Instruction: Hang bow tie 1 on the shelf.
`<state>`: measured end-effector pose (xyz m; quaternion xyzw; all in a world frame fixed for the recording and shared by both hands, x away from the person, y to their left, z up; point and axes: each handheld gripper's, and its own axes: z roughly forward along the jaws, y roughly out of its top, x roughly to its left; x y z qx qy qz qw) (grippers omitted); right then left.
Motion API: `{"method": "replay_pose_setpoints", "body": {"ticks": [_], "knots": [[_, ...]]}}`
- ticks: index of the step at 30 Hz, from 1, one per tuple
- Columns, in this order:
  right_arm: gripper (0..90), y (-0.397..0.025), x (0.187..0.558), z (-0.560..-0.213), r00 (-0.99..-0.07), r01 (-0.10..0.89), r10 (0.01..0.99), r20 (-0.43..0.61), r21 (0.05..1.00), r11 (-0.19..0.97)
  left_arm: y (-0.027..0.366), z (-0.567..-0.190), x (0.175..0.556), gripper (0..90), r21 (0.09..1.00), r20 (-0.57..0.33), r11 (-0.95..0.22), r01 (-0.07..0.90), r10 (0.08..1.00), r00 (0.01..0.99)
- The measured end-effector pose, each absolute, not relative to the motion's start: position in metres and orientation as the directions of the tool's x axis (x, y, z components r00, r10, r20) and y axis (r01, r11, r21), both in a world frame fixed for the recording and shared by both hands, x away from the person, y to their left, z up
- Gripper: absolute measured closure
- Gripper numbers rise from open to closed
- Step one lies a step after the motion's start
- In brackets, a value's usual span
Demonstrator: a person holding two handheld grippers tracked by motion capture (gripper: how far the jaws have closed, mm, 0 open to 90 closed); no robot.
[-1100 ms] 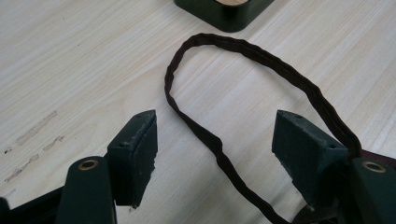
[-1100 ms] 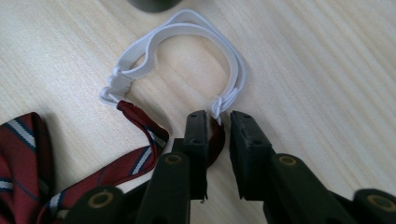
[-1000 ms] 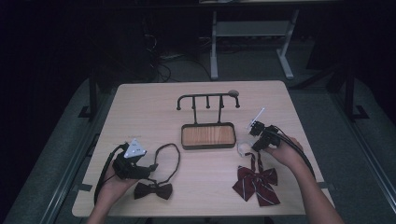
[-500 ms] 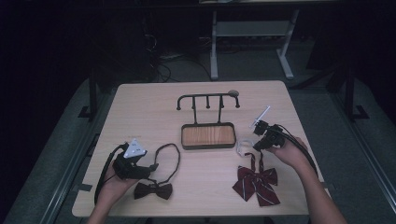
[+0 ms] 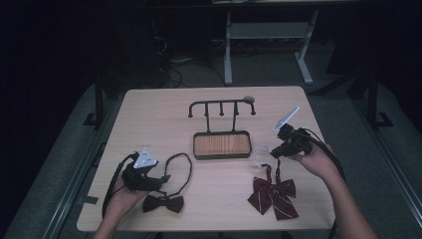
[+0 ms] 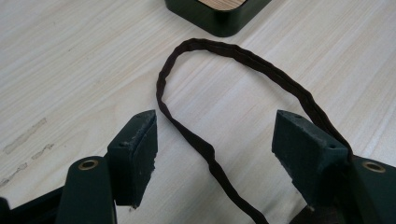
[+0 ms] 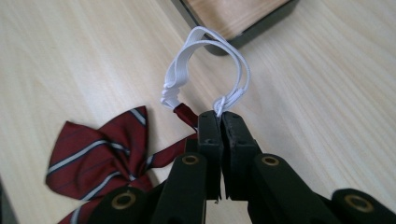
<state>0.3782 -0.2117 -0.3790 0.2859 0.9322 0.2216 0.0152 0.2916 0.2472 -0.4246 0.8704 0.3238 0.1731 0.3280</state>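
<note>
While right claw (image 7: 219,122) pinches striped maroon bow's (image 7: 93,156) seemingly elastic white loop (image 7: 205,65) | left claw (image 6: 215,140) agape, empty

Readable text: none in any view.
Labels, brands: none legible on the rack tray (image 5: 222,145) or either bow tie.
Numbers, signs: none on the surface (image 5: 149,119).
Grey plate on the left claw: marks too small to read.
</note>
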Motion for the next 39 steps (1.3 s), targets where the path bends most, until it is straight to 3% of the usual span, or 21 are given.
{"method": "replay_pose_setpoints", "body": {"ticks": [39], "knots": [[87.1,-0.199,0.365,-0.3,-0.897,0.41,0.435,0.075,0.508,0.757,0.247,-0.422,0.294,31.8,0.691,0.09,-0.572,0.442,0.675,0.733]]}}
